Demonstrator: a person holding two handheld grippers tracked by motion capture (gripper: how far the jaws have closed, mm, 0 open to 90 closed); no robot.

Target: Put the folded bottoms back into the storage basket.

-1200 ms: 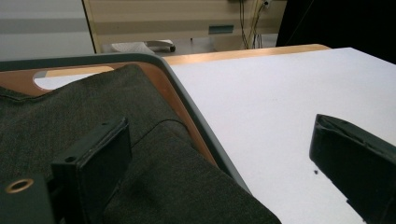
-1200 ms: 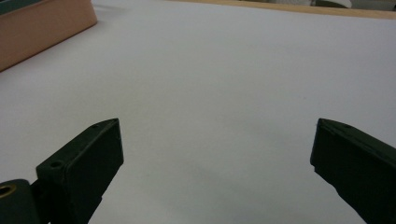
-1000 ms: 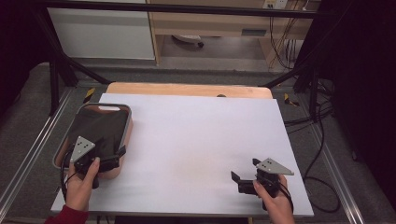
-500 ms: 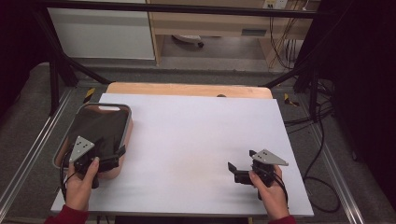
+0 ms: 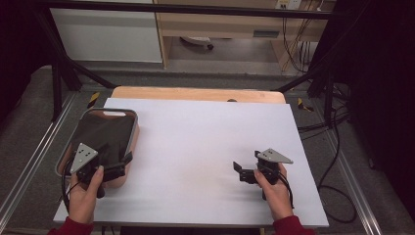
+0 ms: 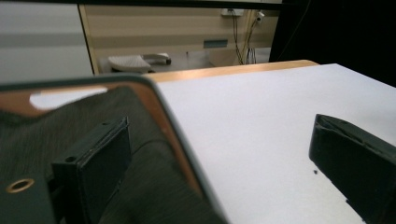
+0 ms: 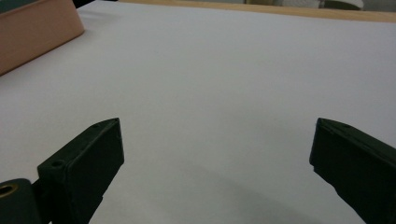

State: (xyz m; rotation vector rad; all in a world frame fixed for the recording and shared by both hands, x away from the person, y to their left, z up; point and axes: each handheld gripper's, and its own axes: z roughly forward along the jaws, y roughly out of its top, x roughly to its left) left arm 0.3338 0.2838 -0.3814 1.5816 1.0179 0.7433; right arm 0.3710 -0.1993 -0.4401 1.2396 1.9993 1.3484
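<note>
The left gripper (image 5: 115, 164) is straddling the near right rim of the tray (image 5: 131, 128), its 2 jaws spread wide. The right gripper (image 5: 238, 172) is hovering wide open above the white table (image 5: 195, 147), holding nothing.

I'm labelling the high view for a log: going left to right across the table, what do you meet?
Left gripper over the tray's near edge, tray → bare white tabletop → right gripper, fingers open, held low over the tabletop.
</note>
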